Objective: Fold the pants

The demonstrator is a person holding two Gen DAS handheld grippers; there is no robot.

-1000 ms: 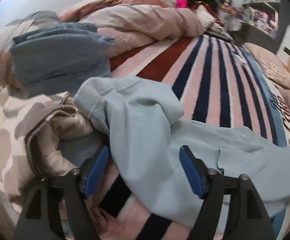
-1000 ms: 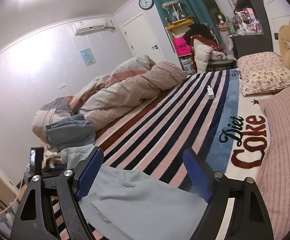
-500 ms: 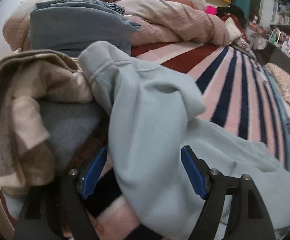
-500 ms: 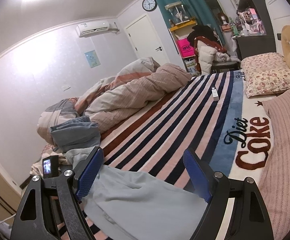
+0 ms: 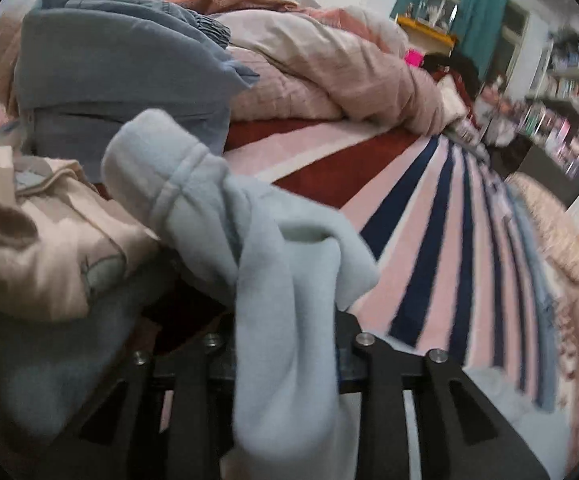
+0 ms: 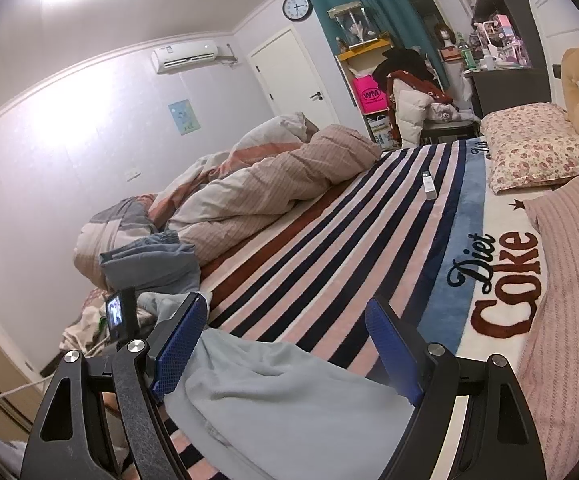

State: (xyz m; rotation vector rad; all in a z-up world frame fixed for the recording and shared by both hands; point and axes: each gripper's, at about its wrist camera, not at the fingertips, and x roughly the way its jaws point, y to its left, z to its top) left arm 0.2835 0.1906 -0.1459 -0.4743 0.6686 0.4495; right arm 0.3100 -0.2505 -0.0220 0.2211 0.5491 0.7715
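Pants: light blue pants point(image 5: 285, 292) of soft fleece lie crumpled on the striped blanket point(image 5: 421, 248) at the near end of the bed, beside a heap of other clothes; in the right wrist view the same cloth point(image 6: 289, 400) spreads flat under the right tongs.

Left tongs: the left gripper point(image 5: 285, 344) is closing, with a bunched fold of the pants between its jaws. The pads are hidden behind the cloth, so a firm pinch looks likely but the contact itself cannot be seen.

Right tongs: the right gripper point(image 6: 285, 352) stands wide open above the pants and holds nothing; its blue pads point(image 6: 179, 346) are clear of the cloth.

Cuff or waistband: a ribbed hem point(image 5: 169, 184) sticks up past the left tongs, towards the folded grey-blue garment point(image 5: 121, 80). Which end of the pants it is cannot be told.

Handling: light, limp and thick. It will sag and drape from any one point, it will not slip much, and nothing in it can break.

Where to hold: at a hem or seam edge, through one layer only, with the two tongs well apart so the cloth hangs flat.

Risk: the beige patterned cloth point(image 5: 37, 248) lies touching the pants and may be dragged along.
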